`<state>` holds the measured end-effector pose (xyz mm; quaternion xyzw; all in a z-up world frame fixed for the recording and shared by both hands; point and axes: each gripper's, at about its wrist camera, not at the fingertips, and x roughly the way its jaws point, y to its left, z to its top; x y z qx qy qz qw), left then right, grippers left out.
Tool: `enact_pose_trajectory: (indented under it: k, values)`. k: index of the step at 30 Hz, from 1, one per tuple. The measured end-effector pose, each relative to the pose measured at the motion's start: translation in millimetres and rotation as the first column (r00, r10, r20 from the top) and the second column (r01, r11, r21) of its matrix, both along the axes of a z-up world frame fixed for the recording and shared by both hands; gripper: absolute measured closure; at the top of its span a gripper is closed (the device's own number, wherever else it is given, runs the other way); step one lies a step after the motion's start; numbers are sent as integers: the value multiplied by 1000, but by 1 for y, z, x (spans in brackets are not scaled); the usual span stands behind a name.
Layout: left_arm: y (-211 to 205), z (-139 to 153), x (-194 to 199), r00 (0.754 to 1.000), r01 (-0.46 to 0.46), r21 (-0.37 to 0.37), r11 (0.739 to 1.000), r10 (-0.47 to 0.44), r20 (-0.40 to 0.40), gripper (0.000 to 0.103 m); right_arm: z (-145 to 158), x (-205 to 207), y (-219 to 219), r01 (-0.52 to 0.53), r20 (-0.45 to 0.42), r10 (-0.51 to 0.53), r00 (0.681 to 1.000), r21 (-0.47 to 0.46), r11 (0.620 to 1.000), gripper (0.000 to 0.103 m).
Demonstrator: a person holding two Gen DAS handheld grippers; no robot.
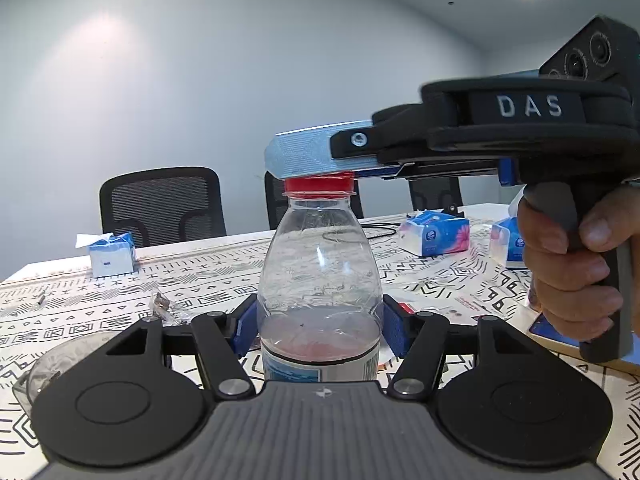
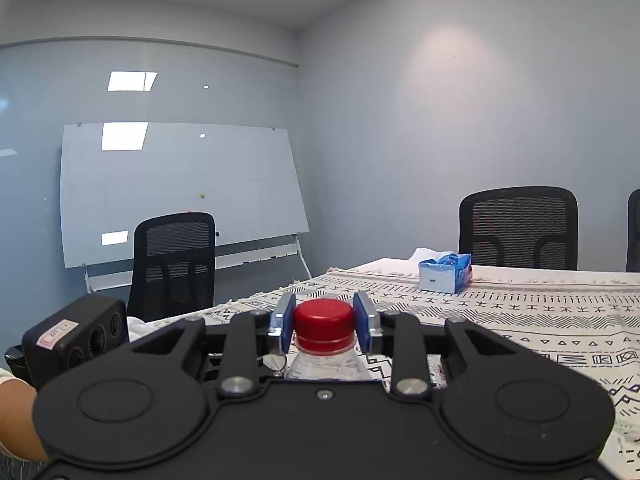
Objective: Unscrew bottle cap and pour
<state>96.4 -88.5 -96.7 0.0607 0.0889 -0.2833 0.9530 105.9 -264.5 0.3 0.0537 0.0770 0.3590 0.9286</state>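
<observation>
A clear plastic bottle (image 1: 318, 264) with a little pinkish liquid stands upright on the patterned tablecloth. My left gripper (image 1: 318, 326) is shut on the bottle's lower body, blue pads on both sides. The red cap (image 1: 319, 185) sits on the neck. My right gripper (image 2: 325, 322) comes in from the right at cap height and is shut on the red cap (image 2: 324, 318), one blue pad on each side. In the left wrist view the right gripper's fingers (image 1: 304, 154) cover the cap's top. A clear plastic cup (image 1: 48, 364) stands at the lower left, partly hidden by my left gripper.
Tissue packs lie on the tablecloth (image 1: 200, 280): one at the far left (image 1: 110, 254), two at the right (image 1: 436, 234). A crumpled wrapper (image 1: 160, 304) lies left of the bottle. Black office chairs (image 1: 160, 204) stand behind the table. A whiteboard (image 2: 176, 192) leans against the wall.
</observation>
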Motion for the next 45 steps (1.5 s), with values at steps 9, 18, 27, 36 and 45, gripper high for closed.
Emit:
enact_pose_trajectory:
  k: [9,18,27,36,45]
  values:
    - [-8,-1,1,997,-78,31,996,78,12,33,0,-19,43,187,59,-183,981,-75,979,70]
    - [-16,1,-12,990,-96,33,995,92,108,44,-1,-26,44,203,58,-199,978,-71,977,69]
    - [-19,2,-13,988,-115,40,993,110,106,44,-6,-26,52,266,58,-262,963,-82,960,68]
    - [-10,4,-15,994,-67,1,998,66,83,45,-11,-2,18,21,48,-20,999,-30,999,68]
    - [-9,3,-19,994,-65,-7,998,65,84,45,-11,7,-4,-124,50,123,991,18,992,68]
